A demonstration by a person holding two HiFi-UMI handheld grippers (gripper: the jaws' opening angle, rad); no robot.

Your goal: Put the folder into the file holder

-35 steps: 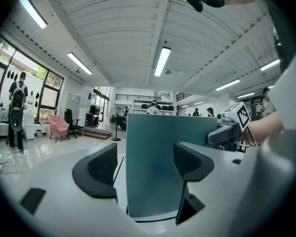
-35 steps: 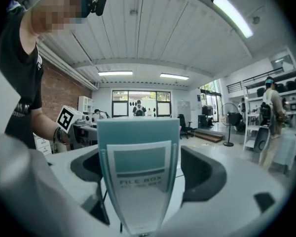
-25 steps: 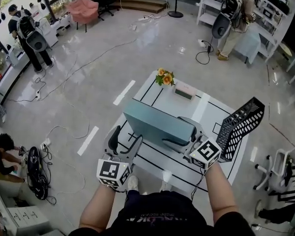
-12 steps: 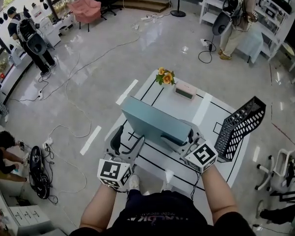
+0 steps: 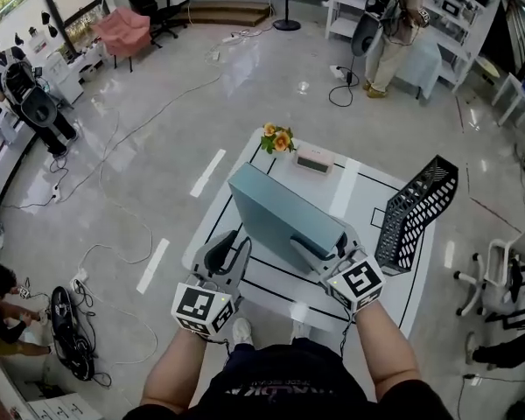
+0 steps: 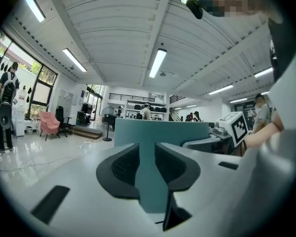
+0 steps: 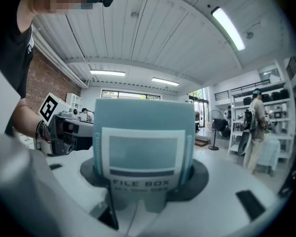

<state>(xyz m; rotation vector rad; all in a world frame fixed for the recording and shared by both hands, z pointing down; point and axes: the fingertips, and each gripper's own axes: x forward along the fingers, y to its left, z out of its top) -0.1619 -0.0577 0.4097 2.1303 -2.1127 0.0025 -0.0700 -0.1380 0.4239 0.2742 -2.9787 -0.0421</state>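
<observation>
White-topped table point(image 5: 271, 280) below, left gripper point(image 5: 236, 248) just closing, clamped on the thin edge of the teal folder point(image 5: 284, 217), which stands on edge, long axis 10-to-4 o'clock, right gripper point(image 5: 325, 248) just closing, clenched on its labelled spine, flowers point(image 5: 277, 138) at 12, mesh file holder point(image 5: 416, 213) well apart at 3 o'clock.

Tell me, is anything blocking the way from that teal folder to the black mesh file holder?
Nothing visible does. The teal folder has only tabletop between it and the mesh file holder; the flowers and pink box sit at the far end.
</observation>
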